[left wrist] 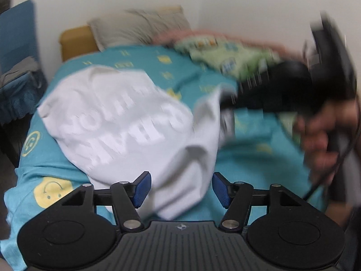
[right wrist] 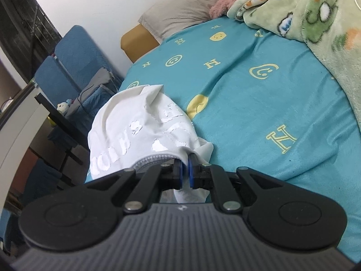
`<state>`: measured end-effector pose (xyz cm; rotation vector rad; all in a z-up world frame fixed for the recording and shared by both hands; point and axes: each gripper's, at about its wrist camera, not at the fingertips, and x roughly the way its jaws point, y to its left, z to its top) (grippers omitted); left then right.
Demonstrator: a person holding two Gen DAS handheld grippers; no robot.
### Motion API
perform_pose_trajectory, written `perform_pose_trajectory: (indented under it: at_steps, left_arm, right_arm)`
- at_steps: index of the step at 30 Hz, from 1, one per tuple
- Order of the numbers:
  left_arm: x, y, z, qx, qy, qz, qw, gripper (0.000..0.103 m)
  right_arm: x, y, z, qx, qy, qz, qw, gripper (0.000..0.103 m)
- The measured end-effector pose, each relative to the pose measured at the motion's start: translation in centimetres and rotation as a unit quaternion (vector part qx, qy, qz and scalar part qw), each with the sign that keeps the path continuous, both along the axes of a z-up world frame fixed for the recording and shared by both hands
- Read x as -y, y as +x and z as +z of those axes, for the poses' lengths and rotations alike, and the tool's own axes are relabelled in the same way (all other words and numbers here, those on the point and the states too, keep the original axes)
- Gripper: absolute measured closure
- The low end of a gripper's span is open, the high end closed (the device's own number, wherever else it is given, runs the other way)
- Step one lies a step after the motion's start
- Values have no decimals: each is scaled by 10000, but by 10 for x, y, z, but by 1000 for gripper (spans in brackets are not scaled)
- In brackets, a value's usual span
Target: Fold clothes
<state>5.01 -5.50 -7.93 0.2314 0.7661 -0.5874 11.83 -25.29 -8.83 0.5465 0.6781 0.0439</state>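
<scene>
A white T-shirt with white lettering lies bunched on the teal bedsheet. My left gripper is open, its blue pads on either side of the shirt's near fold, not gripping it. My right gripper is shut on the white T-shirt at an edge near the collar and holds it lifted. In the left wrist view the right gripper shows blurred at the right, pinching the shirt's far corner, with the person's hand behind it.
The teal sheet with yellow smileys and letters covers the bed. A green and pink blanket lies at the back right, a grey pillow at the head. A blue chair and a dark table stand left of the bed.
</scene>
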Motion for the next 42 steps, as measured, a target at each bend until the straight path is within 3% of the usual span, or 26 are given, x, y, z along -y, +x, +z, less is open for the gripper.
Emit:
perform_pose_trajectory:
  at_steps: [3, 6, 10, 12, 15, 19, 21, 26, 28, 35, 38, 42]
  left_arm:
    - [12, 2, -17, -91, 619, 65, 9980, 41]
    - [8, 13, -26, -250, 877, 405, 9950, 43]
    - [-9, 26, -26, -403, 770, 816, 9929, 63]
    - [-15, 28, -22, -383, 636, 921, 9930, 85]
    - [-24, 24, -6, -70, 268, 1121, 9933, 95]
    - [-57, 15, 33, 423, -592, 1571, 9849, 96]
    - [-77, 9, 54, 561, -825, 1643, 9814, 96]
    - [-122, -13, 103, 679, -1393, 1265, 9798, 96]
    - [-130, -8, 108, 579, -1474, 1212, 9799, 96]
    - [-108, 89, 68, -235, -1056, 1377, 9845, 96]
    - [-86, 132, 45, -269, -707, 1383, 9875, 95]
    - [-74, 170, 10, -177, -630, 1511, 9864, 85]
  right_arm:
    - [3, -1, 1, 12, 23, -78, 10000, 94]
    - [8, -3, 3, 72, 52, -233, 9997, 94]
    - [17, -7, 7, 171, 106, -457, 9988, 94]
    - [18, -8, 6, 165, 104, -498, 9986, 94]
    - [15, -7, 6, 160, -56, -442, 9989, 95]
    - [9, -11, 11, 190, -355, -300, 9987, 95]
    - [8, -16, 15, 194, -363, -148, 9990, 95]
    - [-11, -45, 34, 193, -653, 732, 9950, 95]
    - [-20, -49, 40, 210, -821, 1015, 9912, 95]
    - [-26, 14, 13, -232, -689, 921, 9931, 93]
    - [-24, 41, -10, -509, -663, 890, 9925, 93]
    - [-12, 58, -34, -840, -356, 714, 9933, 89]
